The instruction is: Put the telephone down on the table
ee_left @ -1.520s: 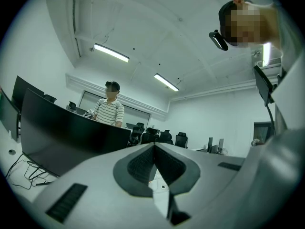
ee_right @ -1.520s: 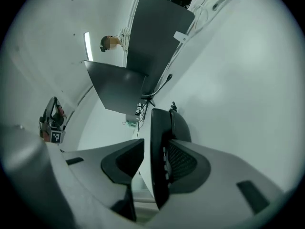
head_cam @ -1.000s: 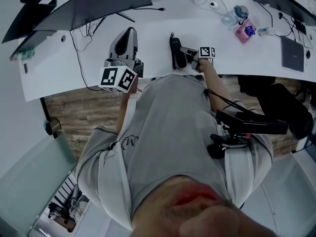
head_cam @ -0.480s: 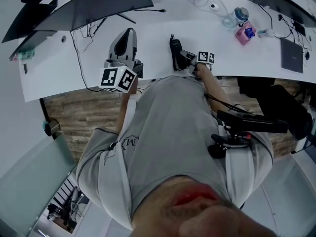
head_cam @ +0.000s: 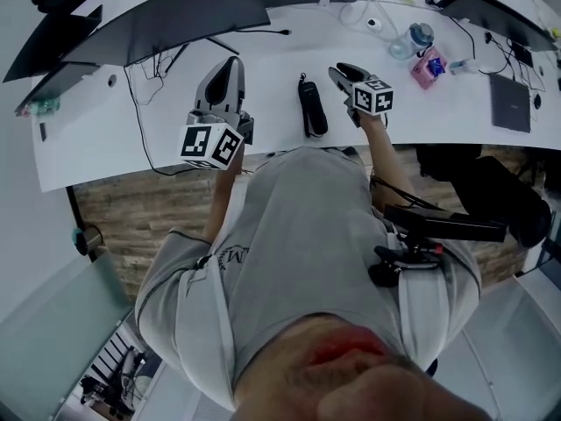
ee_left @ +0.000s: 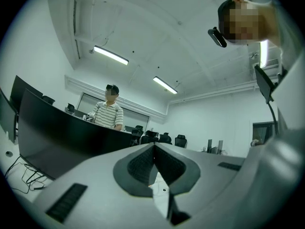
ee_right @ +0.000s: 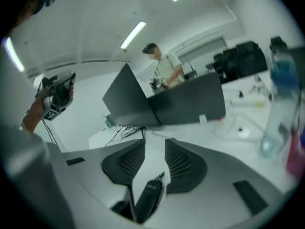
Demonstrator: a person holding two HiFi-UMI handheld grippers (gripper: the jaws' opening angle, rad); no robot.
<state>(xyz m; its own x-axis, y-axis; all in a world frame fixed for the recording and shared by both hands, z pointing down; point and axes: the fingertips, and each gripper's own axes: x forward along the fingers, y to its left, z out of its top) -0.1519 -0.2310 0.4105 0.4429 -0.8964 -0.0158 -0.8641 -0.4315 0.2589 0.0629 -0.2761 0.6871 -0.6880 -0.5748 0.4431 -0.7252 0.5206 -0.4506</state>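
The black telephone handset (head_cam: 310, 108) lies flat on the white table (head_cam: 105, 121), just ahead of the person's chest. My right gripper (head_cam: 343, 72) hovers to its right and above it, clear of it. Its jaws have just been opening and stand open with nothing between the pads. In the right gripper view the telephone (ee_right: 148, 199) shows low down through the gap of the right gripper (ee_right: 155, 146), on the table beneath. My left gripper (head_cam: 230, 67) is held level over the table left of the handset. The left gripper (ee_left: 154, 148) has its pads together and holds nothing.
Dark monitors (head_cam: 166, 11) stand along the back of the table, with cables (head_cam: 145, 82) trailing beneath. A water bottle (head_cam: 410, 35), a pink item (head_cam: 431, 63) and a dark tablet (head_cam: 510, 102) lie at the right. A person in a striped shirt (ee_left: 110, 112) stands beyond the monitors.
The right gripper has let go of the telephone, opened, and risen up and to the right, away from it. The handset stays lying on the table. The left gripper has kept still.
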